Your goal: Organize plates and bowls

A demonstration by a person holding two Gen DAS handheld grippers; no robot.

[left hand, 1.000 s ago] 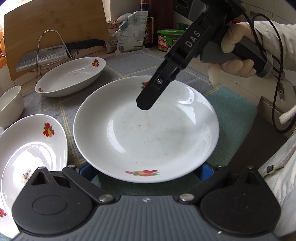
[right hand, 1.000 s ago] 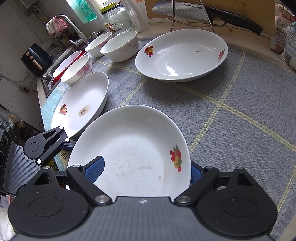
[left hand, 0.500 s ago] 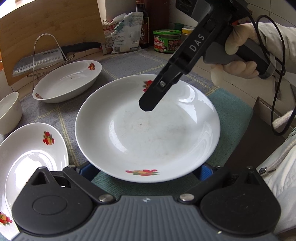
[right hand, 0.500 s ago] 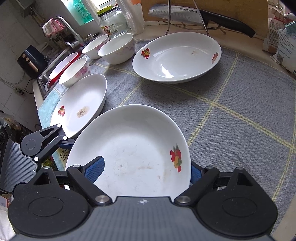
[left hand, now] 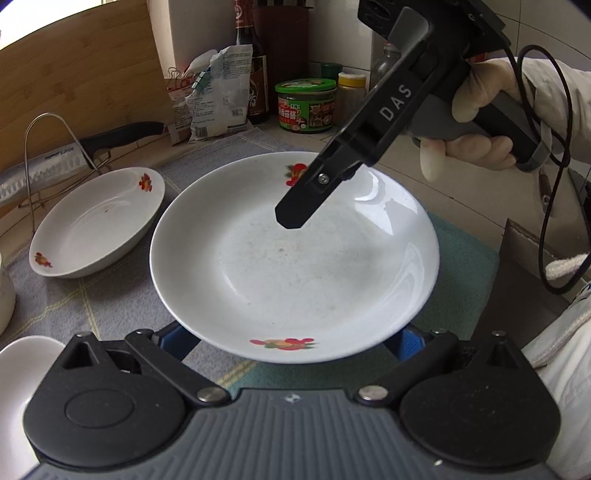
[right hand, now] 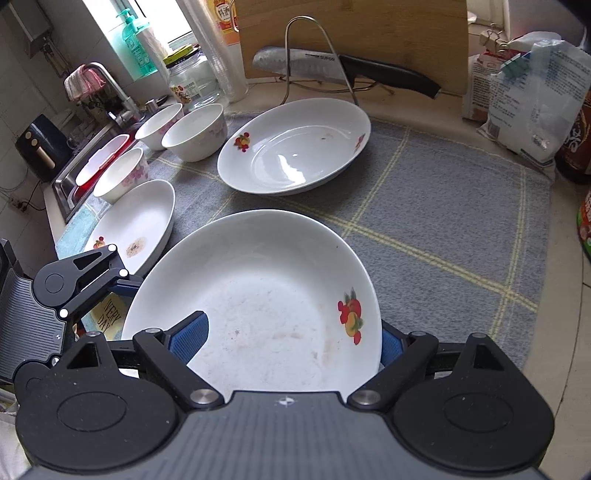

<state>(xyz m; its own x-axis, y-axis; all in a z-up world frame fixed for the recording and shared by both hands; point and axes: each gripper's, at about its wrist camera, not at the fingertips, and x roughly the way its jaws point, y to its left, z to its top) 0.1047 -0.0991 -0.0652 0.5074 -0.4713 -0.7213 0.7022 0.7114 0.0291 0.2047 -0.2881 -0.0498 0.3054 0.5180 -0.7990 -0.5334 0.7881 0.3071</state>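
A white plate with fruit prints point(left hand: 295, 266) is held above the grey mat between both grippers. My left gripper point(left hand: 291, 341) holds its near rim; its blue pads sit wide apart at the rim's sides. My right gripper point(right hand: 291, 341) holds the opposite rim point(right hand: 258, 295), and its black body point(left hand: 373, 122) reaches over the plate in the left wrist view. A second plate point(right hand: 295, 147) lies at the back of the mat, a third plate point(right hand: 136, 221) at the left. Three bowls point(right hand: 194, 131) stand by the sink.
A knife on a wire rack point(right hand: 343, 70) and a wooden board point(right hand: 354, 33) stand behind the plates. Bags, a sauce bottle and jars point(left hand: 306, 105) line the far counter. The sink point(right hand: 92, 162) is at the left. The counter edge drops off at the right point(left hand: 535, 251).
The held plate has risen and shifted to the right over the mat. The left plate has slid almost out of the left wrist view. Both grips are unchanged.
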